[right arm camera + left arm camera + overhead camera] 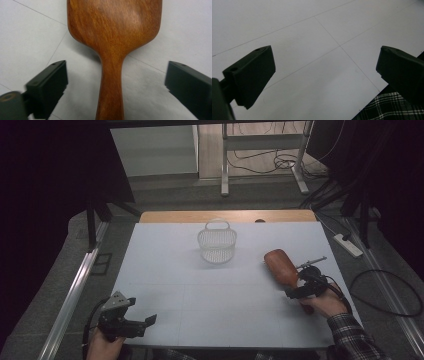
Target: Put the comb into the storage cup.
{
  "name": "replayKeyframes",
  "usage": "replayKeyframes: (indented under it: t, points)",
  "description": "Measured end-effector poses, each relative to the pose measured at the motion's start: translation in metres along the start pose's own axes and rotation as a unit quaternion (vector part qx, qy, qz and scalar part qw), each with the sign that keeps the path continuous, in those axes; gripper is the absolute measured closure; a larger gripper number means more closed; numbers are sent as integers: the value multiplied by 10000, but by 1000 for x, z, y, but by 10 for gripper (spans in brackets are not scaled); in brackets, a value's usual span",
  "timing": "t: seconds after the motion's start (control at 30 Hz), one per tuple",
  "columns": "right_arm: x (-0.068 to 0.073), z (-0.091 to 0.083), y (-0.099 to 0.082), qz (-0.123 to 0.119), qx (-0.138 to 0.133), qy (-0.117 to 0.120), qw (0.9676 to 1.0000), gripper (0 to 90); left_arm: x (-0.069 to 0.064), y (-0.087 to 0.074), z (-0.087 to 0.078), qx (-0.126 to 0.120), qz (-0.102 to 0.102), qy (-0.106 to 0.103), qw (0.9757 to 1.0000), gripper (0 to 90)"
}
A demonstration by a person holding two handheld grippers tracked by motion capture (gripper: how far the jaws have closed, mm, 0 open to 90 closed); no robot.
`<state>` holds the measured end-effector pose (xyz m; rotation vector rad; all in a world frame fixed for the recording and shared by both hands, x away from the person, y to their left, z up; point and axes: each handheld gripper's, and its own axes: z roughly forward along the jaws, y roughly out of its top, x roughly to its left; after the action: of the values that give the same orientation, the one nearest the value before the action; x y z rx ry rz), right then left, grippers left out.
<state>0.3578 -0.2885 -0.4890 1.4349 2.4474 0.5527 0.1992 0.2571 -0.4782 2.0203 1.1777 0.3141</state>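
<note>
bare table [170,285] between hands, basket [217,245] mid-table, paddle [281,266] at right

- We note a wooden paddle [113,32] at the centre of the right gripper view: reddish-brown, visible grain, smooth with a soft sheen.
- The basket [217,242], upper centre of the high view, looks like pale perforated plastic.
- The table top [165,270] is a matt, pale grey sheet, smooth, with fine seam lines.
- The right gripper [113,82] has matt black, plastic-looking jaws.
- The sleeve [352,337], lower right, is checked cloth.
</note>
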Motion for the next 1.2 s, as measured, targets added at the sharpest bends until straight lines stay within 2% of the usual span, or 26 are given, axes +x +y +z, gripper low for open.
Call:
replayKeyframes:
  t: [0.07,0.13,0.2,0.23,0.27,0.33,0.37,0.53,0.83,0.9,1.2]
  points:
    - [0,0,0,-24,3,-2,10000,173,0,0,0,-2,0,1,10000,22]
    - [1,0,1,-69,9,2,10000,288,0,0,0,-1,-1,1,10000,22]
    - [1,0,2,-84,2,83,9999,362,0,0,0,3,1,2,10000,22]
    - [1,0,2,-84,2,83,9999,362,0,0,0,3,1,2,10000,22]
    - [2,0,3,-110,27,109,9999,442,0,0,0,7,5,2,10000,21]
    - [2,1,3,-105,30,128,9999,466,0,0,0,8,6,2,10000,22]
    - [2,1,4,-90,73,153,9998,530,0,0,0,10,6,2,10000,21]
    - [1,3,5,-75,158,130,9998,667,0,0,0,12,12,8,10000,22]
    - [-4,3,4,68,233,212,9995,716,-1,0,1,23,32,21,10000,22]
    - [-3,3,3,-20,194,172,9997,719,-1,0,1,30,27,24,10000,22]
    - [-5,-1,-2,103,-36,295,9995,722,-2,2,2,81,86,62,9999,13]
